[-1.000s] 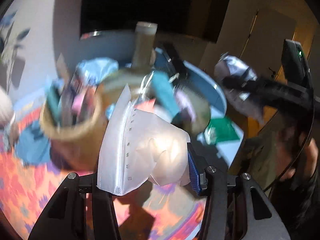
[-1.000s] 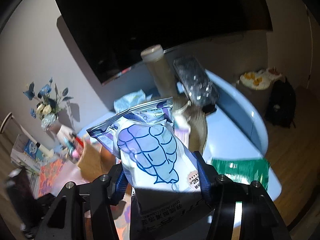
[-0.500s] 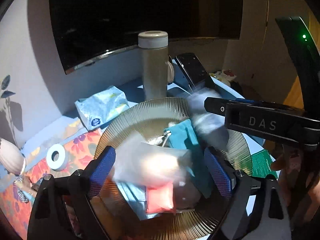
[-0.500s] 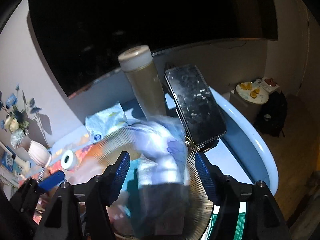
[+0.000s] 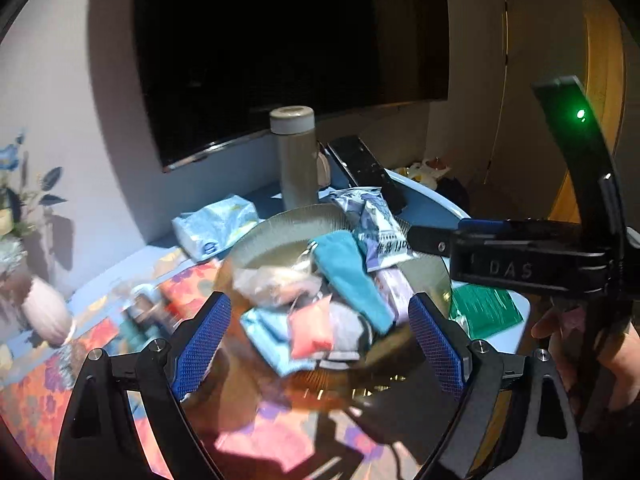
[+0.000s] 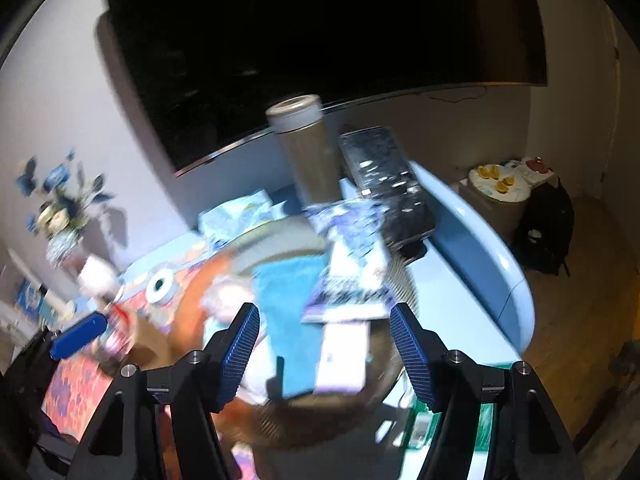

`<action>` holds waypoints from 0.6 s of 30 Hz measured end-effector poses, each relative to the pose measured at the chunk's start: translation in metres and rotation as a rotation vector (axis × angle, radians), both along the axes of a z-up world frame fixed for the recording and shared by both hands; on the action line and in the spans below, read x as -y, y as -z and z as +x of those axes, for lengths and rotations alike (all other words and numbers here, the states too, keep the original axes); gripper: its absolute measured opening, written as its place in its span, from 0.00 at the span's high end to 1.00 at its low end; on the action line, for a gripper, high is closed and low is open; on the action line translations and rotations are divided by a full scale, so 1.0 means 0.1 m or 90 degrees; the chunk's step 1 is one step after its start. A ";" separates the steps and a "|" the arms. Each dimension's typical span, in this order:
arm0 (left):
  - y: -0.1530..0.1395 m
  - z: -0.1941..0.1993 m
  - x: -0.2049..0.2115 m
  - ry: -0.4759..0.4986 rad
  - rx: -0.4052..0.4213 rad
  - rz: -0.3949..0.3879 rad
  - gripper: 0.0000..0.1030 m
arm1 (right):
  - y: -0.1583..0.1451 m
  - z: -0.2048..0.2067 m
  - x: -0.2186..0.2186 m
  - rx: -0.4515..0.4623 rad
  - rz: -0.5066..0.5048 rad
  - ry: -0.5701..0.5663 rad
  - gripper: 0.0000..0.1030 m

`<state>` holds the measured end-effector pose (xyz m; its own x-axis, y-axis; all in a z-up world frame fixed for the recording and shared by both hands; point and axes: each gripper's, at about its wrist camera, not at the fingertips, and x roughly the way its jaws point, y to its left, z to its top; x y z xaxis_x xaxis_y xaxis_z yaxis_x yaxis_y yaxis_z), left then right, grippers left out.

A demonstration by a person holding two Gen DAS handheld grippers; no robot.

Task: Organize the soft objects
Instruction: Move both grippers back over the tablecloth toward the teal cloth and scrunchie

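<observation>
Left wrist: "DAS" on right tongs.

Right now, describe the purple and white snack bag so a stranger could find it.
Find the tall beige bottle by the wall. The ribbed bowl sits before it; the snack bag leans on its far rim, the only purple-printed packet.

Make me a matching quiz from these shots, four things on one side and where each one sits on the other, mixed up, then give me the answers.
Things:
1. teal cloth
2. tumbler
3. tape roll
4. green packet

Places:
A. standing upright behind the bowl
B. lying in the bowl among other soft items
C. flat on the table right of the bowl
D. on the floral mat left of the bowl

Pairs: 1-B, 2-A, 3-D, 4-C
</observation>
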<state>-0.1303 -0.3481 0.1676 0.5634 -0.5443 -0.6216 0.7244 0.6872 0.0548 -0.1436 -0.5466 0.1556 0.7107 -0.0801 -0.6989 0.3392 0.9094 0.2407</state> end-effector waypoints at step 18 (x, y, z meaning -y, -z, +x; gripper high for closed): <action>-0.47 0.54 -2.84 -0.339 0.063 0.042 0.11 | -0.01 0.25 -2.42 0.004 -0.026 -0.322 0.14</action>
<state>-0.0764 -0.0636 0.2151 0.8080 -0.1291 -0.5748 0.2662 0.9504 0.1607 -0.1187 -0.3044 0.1571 0.6713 0.2481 -0.6985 -0.1476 0.9682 0.2020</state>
